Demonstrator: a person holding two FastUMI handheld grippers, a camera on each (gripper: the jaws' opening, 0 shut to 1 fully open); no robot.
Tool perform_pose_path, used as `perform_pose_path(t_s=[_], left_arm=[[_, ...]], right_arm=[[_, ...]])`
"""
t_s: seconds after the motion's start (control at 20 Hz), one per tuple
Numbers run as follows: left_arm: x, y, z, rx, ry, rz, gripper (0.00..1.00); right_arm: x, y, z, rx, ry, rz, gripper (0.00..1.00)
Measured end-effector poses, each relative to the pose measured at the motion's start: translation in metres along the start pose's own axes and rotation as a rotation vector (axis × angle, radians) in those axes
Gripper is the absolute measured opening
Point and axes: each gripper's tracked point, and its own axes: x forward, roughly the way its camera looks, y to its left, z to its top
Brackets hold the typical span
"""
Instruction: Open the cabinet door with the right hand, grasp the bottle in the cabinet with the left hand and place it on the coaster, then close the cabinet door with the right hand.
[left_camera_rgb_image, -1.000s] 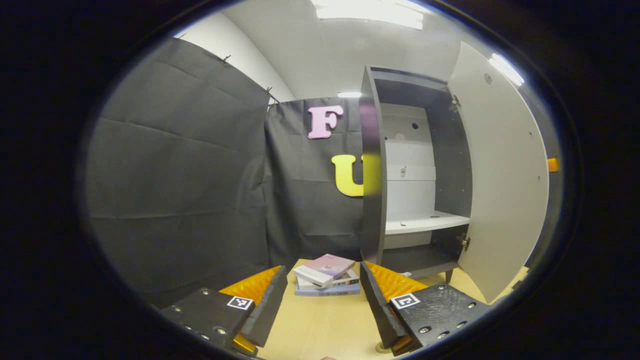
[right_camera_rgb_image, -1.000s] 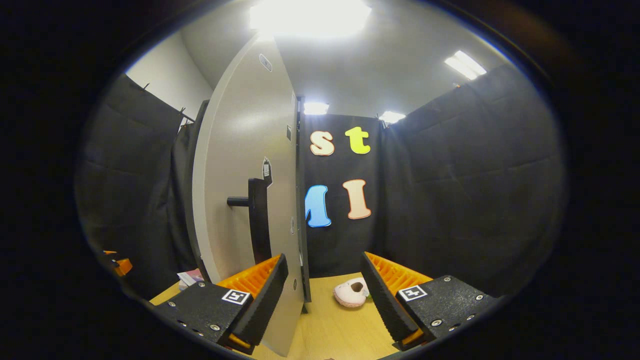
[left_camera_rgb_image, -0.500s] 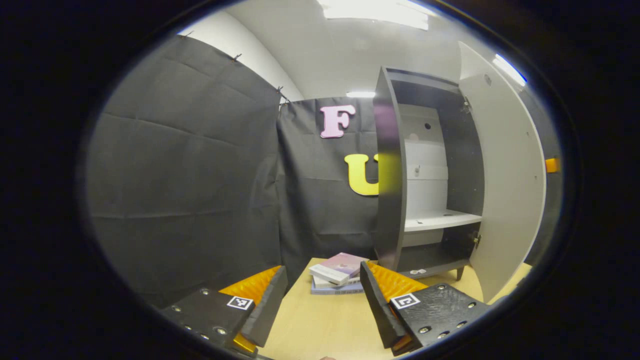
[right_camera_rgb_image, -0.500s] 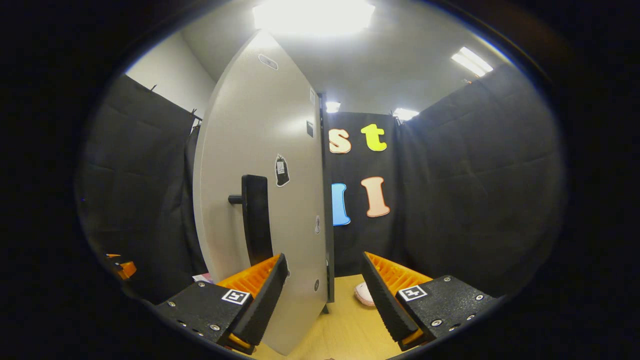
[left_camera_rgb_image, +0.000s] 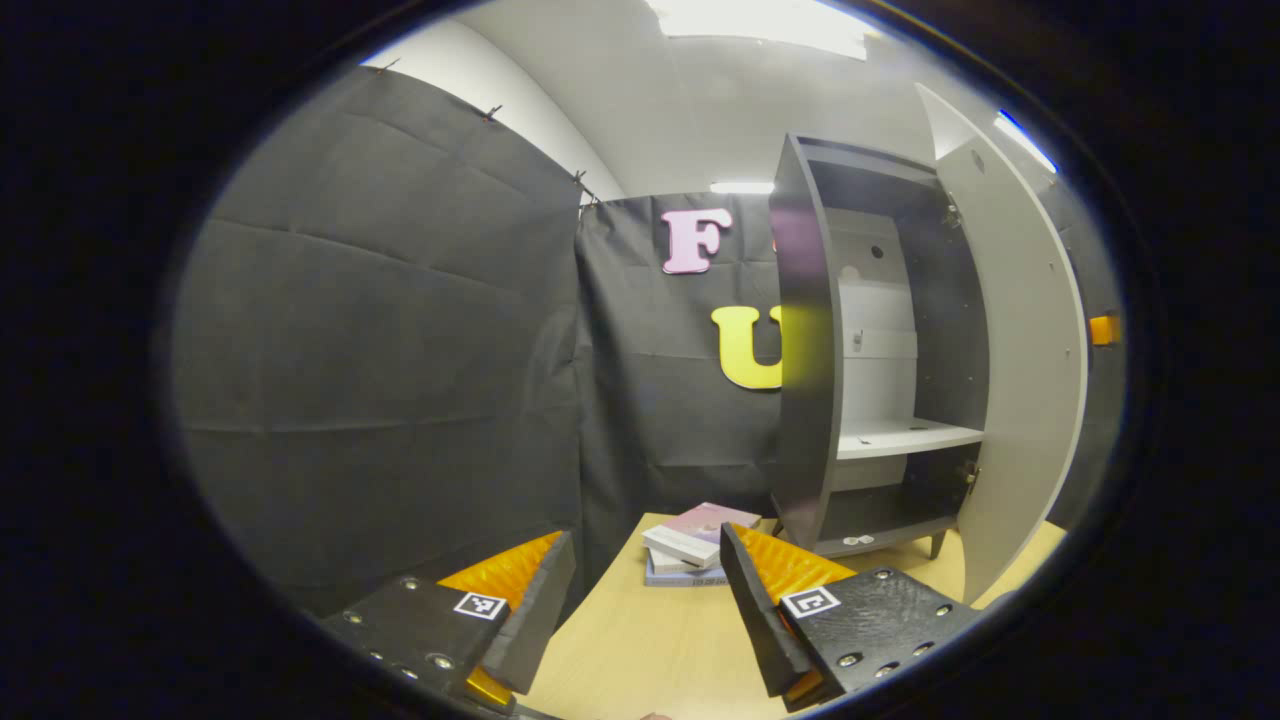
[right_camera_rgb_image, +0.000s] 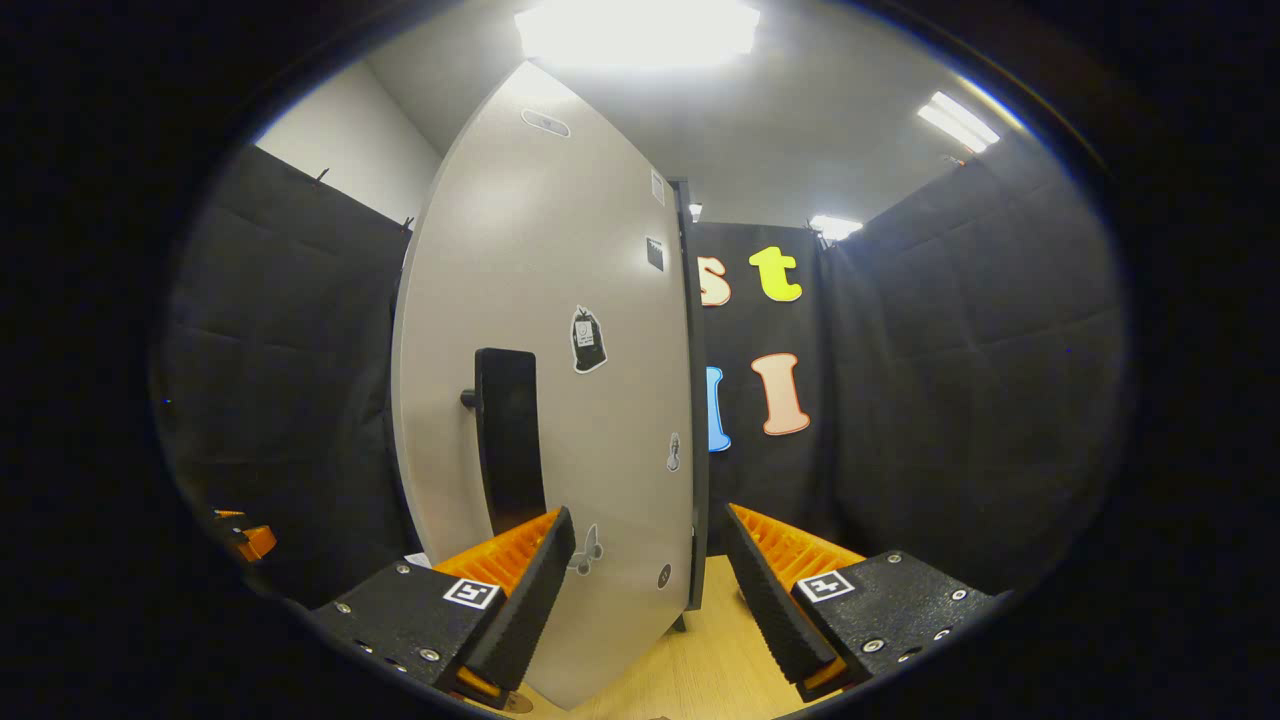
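Note:
In the left gripper view, a tall dark cabinet stands at the right with its pale door swung partly open; its white shelf holds nothing I can see. My left gripper is open over the wooden table, well short of the cabinet. In the right gripper view, the door's outer face with its dark vertical handle is close ahead. My right gripper is open, its left finger just below the handle, the door's lower face between the fingers. No bottle or coaster is visible.
A stack of books lies on the table left of the cabinet's foot. Black cloth walls close in on the left in the left gripper view and on the right in the right gripper view. The other gripper's edge shows far left.
The door has swung further toward the cabinet, narrowing the opening. In the right gripper view its face now hides the pink object on the table. The left gripper's view has drifted left.

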Motion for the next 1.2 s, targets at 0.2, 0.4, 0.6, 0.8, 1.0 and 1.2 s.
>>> perform_pose_path(t_s=[0.2,0.4,0.6,0.8,1.0,1.2], left_arm=[[0.001,0.010,-0.008,-0.006,0.012,0.027,0.87],[-0.008,0.023,-0.008,-0.006,0.012,0.048,0.87],[-0.015,0.035,-0.008,0.006,0.013,0.075,0.84],[-0.027,0.050,-0.006,0.015,0.010,0.105,0.87],[-0.040,0.068,-0.005,0.027,0.012,0.141,0.87],[-0.049,0.078,0.000,0.032,0.008,0.163,0.87]], right_arm=[[0.005,0.009,-0.002,0.012,-0.002,0.025,0.92],[0.009,0.016,-0.003,0.025,-0.001,0.049,0.93],[0.017,0.025,-0.005,0.034,-0.003,0.075,0.93],[0.023,0.042,-0.007,0.042,-0.005,0.116,0.93],[0.031,0.066,-0.008,0.047,-0.007,0.174,0.94],[0.035,0.074,-0.011,0.043,-0.008,0.199,0.94]])
